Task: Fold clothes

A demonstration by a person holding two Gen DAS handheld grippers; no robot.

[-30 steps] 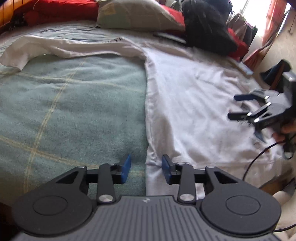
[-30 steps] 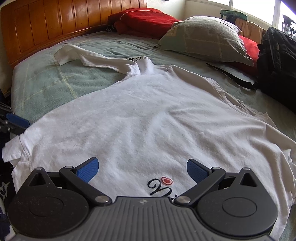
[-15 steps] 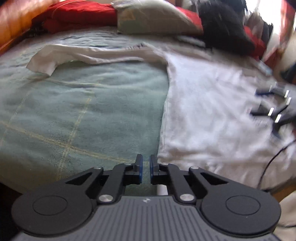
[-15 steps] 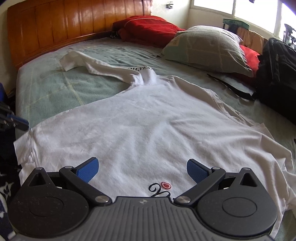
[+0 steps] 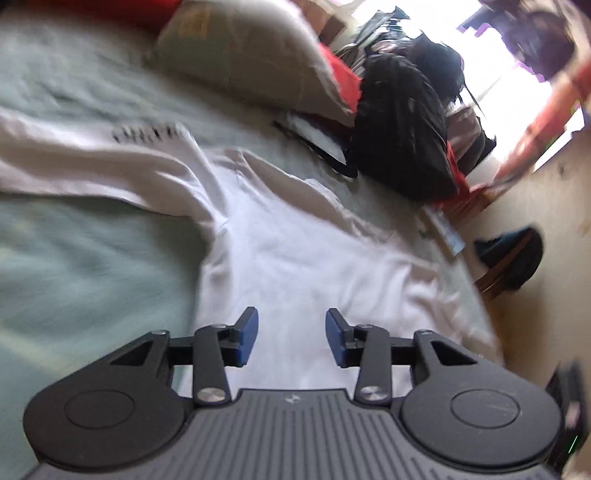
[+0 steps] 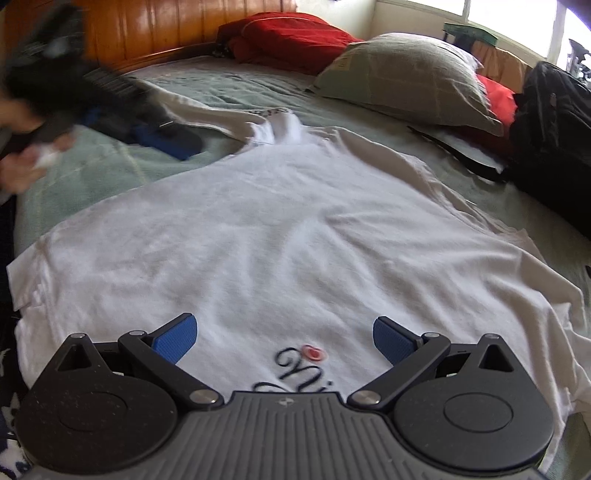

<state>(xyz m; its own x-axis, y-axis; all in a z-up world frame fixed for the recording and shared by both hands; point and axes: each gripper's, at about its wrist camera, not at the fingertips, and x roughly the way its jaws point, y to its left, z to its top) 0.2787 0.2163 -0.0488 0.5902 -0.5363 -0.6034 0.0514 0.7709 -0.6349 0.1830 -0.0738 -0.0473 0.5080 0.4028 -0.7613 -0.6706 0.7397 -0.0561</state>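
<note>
A white T-shirt (image 6: 295,229) lies spread flat on the green blanket (image 6: 92,177), with a black script print and a red heart near its hem. My right gripper (image 6: 284,338) stands wide open just above that print, nothing between its blue pads. The left wrist view is blurred. There the shirt (image 5: 295,258) runs ahead, and its long sleeve (image 5: 92,166) stretches off to the left. My left gripper (image 5: 291,338) hovers over the shirt's side, its jaws opening with nothing between them. In the right wrist view the left gripper (image 6: 147,129) is a dark blur at the upper left, over the sleeve.
A grey-green pillow (image 6: 406,77) and red bedding (image 6: 291,37) lie at the head of the bed, against a wooden headboard (image 6: 166,26). A black backpack (image 6: 554,122) and a flat dark item (image 6: 461,147) sit at the right. A person's hand (image 6: 26,162) shows at the far left.
My left gripper shut, then opened again, and swung from the shirt's lower corner up toward the sleeve and armpit. The right gripper has stayed in place, wide open.
</note>
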